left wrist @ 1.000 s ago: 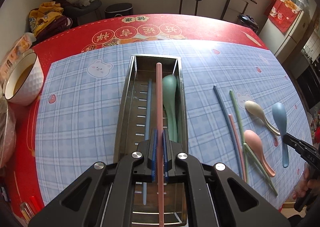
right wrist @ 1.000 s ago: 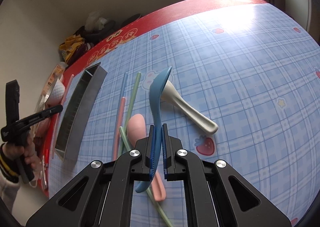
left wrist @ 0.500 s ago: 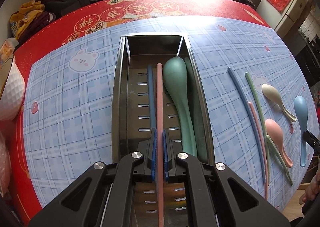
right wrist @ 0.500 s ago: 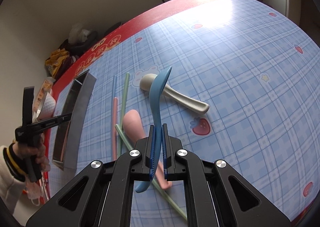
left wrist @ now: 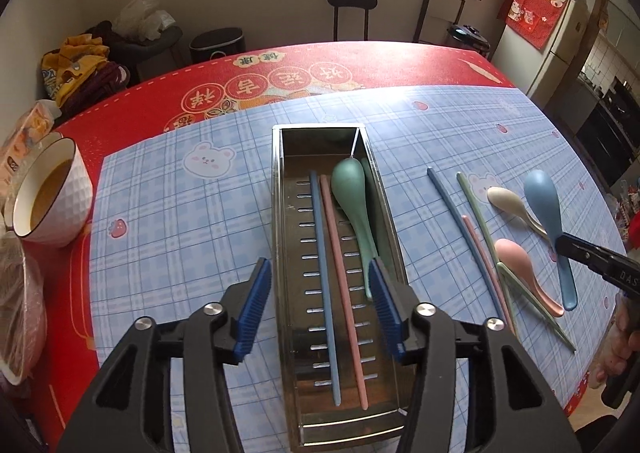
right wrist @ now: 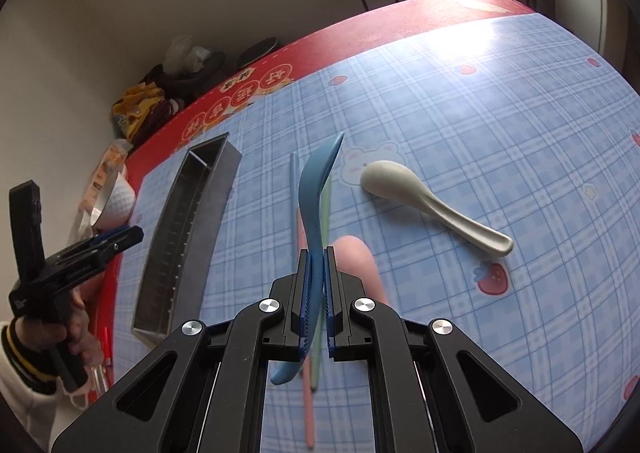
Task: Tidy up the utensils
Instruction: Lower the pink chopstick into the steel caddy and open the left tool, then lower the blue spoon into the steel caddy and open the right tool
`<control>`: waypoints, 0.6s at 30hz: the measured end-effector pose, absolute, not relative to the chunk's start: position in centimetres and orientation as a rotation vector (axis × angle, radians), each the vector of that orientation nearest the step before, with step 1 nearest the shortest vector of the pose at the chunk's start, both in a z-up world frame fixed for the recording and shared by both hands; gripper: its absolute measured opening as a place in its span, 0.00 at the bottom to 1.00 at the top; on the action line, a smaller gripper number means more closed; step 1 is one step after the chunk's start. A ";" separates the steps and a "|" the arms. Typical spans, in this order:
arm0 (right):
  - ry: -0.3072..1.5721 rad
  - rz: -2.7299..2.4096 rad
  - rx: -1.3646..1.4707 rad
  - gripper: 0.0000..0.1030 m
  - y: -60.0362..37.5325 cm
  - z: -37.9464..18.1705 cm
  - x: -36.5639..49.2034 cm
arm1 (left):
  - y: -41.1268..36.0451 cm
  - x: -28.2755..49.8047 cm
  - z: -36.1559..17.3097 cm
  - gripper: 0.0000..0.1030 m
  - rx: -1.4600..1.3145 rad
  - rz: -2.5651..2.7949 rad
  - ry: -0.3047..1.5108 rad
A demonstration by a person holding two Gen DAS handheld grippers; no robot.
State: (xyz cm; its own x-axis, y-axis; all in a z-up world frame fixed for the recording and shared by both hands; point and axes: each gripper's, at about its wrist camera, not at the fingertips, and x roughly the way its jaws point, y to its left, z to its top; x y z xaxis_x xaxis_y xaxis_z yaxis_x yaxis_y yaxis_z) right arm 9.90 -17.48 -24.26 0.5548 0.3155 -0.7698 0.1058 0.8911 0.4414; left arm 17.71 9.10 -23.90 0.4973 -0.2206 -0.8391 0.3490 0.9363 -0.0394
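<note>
A steel tray (left wrist: 280, 213) lies lengthwise ahead, holding a blue chopstick (left wrist: 322, 253), a pink chopstick (left wrist: 340, 253) and a green spoon (left wrist: 352, 193). My left gripper (left wrist: 319, 269) hovers over the tray's near end, jaws opening, with nothing pressed between the pads; the pink chopstick lies loose below. My right gripper (right wrist: 317, 253) is shut on the handle of a blue spoon (right wrist: 316, 189), held above the cloth to the right of the tray (right wrist: 180, 237). On the cloth lie a beige spoon (right wrist: 420, 201), a pink spoon (right wrist: 356, 257) and several chopsticks (left wrist: 472, 221).
A white bowl of brown liquid (left wrist: 48, 193) stands at the table's left edge, with packets beside it. The blue checked cloth (left wrist: 180, 233) covers a red table (left wrist: 360, 65). Behind the table stand a stool (left wrist: 352, 1) and a fridge (left wrist: 560, 41).
My left gripper opened and let go of the pink chopstick, which now lies in the tray, and drew back. My right gripper carried the blue spoon left, nearer the tray.
</note>
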 end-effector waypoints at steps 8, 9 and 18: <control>1.013 0.247 0.428 0.06 -11.0 -23.2 15.4 | 11.5 16.0 -22.9 0.94 0.116 -0.282 0.951; 1.020 0.258 0.414 0.06 -10.1 -23.2 16.0 | 11.8 15.9 -22.9 0.94 0.110 -0.280 0.945; 1.102 0.291 0.381 0.06 -5.0 -24.9 20.6 | 14.2 16.0 -23.2 0.94 0.009 -0.248 0.938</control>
State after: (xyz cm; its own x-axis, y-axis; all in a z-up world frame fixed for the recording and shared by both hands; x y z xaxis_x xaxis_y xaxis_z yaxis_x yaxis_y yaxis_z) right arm 20.58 -4.97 -24.86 0.4251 0.4114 -0.8063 -0.0396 0.8983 0.4375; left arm 16.00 14.25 -23.19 0.5654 -0.2065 -0.7985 0.2146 0.9716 -0.0993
